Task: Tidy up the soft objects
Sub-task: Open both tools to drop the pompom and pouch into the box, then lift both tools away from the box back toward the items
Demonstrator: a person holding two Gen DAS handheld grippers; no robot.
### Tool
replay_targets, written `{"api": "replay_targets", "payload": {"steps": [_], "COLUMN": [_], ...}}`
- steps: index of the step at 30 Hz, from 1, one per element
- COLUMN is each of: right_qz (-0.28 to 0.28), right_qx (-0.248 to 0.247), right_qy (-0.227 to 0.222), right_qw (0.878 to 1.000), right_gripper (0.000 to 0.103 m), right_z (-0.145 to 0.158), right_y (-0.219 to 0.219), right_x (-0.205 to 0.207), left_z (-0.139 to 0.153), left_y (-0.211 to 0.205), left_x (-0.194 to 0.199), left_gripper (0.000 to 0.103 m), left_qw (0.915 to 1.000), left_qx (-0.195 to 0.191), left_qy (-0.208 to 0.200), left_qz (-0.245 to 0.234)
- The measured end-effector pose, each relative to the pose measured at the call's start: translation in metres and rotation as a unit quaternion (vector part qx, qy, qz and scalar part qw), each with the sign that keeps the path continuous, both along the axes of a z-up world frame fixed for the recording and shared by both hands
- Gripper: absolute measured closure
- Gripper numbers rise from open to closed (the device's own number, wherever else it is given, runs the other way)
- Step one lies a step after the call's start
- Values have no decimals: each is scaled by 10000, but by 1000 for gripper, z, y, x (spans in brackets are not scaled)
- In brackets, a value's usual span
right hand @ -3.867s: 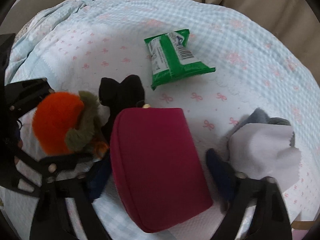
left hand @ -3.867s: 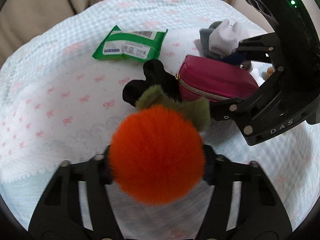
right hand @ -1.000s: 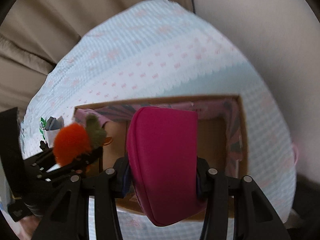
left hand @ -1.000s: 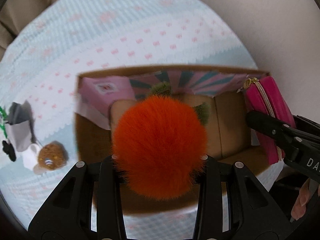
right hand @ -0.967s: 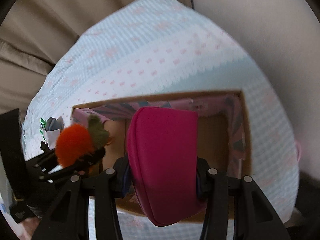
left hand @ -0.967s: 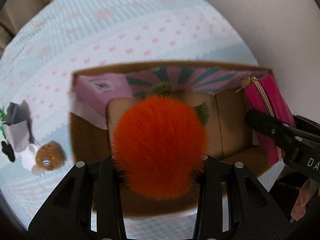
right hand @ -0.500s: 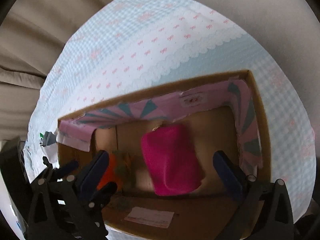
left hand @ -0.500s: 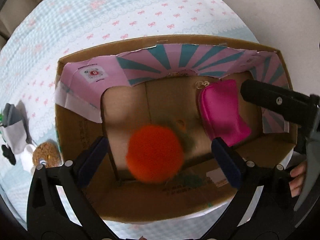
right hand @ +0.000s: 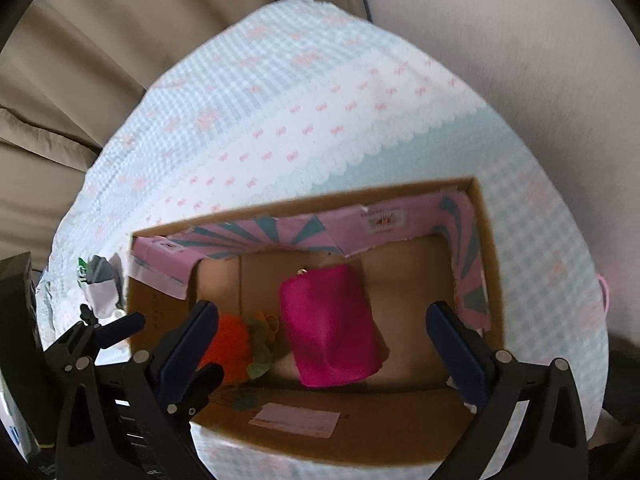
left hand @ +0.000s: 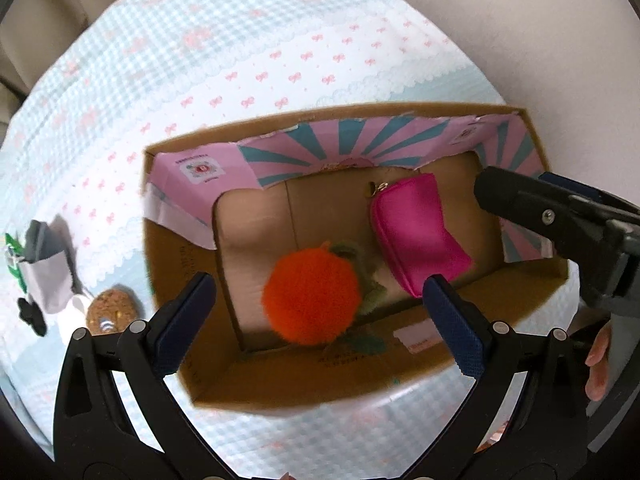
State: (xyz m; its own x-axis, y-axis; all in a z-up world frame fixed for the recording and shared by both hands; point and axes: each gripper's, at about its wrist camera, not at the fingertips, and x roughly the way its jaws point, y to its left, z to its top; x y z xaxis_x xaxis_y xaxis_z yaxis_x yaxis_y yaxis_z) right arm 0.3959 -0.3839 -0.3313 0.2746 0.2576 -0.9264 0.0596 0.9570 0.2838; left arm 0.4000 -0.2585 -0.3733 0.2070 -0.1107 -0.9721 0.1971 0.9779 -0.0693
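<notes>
Cardboard box (left hand: 224,384) walls are seen from above in the middle of both views, its flaps folded inward with a pink and teal sunburst print along the far side. On the box floor, the orange plush fruit (left hand: 310,296) is seen at lower centre of the left view, with the magenta pouch (left hand: 416,232) just beside it to the right; bare floor is left to the plush's left. The left gripper (left hand: 320,308) is spread wide above the box and grasps nothing. The right gripper (right hand: 320,336) is likewise spread and empty over the pouch. The gingham tablecloth (left hand: 240,52) is spread under the box. Grey cloths (left hand: 44,264) and a cork ball (left hand: 110,310) are left at the left edge. Beige upholstery (right hand: 120,20) is seen beyond.
</notes>
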Motion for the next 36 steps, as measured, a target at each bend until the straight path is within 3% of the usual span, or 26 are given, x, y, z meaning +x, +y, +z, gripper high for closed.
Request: {"api": "replay_targets", "payload": {"steps": [12, 23, 28, 36], "right_qz": [79, 49, -62, -258], "right_qx": [-351, -1101, -1459, -1348], "right_qy": [-1148, -2212, -2427, -2638], "right_qw": [9927, 9690, 9591, 9548], "right_gripper": [0, 0, 0, 0], "right_z": [130, 244, 267, 277], "right_y": [21, 81, 121, 172], "right_x": [-54, -161, -214, -278], "left_z": [117, 226, 260, 276], "left_y": [29, 113, 166, 250], "left_x": [-54, -160, -216, -277], "left_gripper": [0, 0, 0, 0], "left_qw": [9955, 9803, 9692, 9574], "left_qx": [-270, -541, -642, -487], "left_qy": [-903, -1845, -2303, -2697], "left_qz": [135, 449, 589, 911]}}
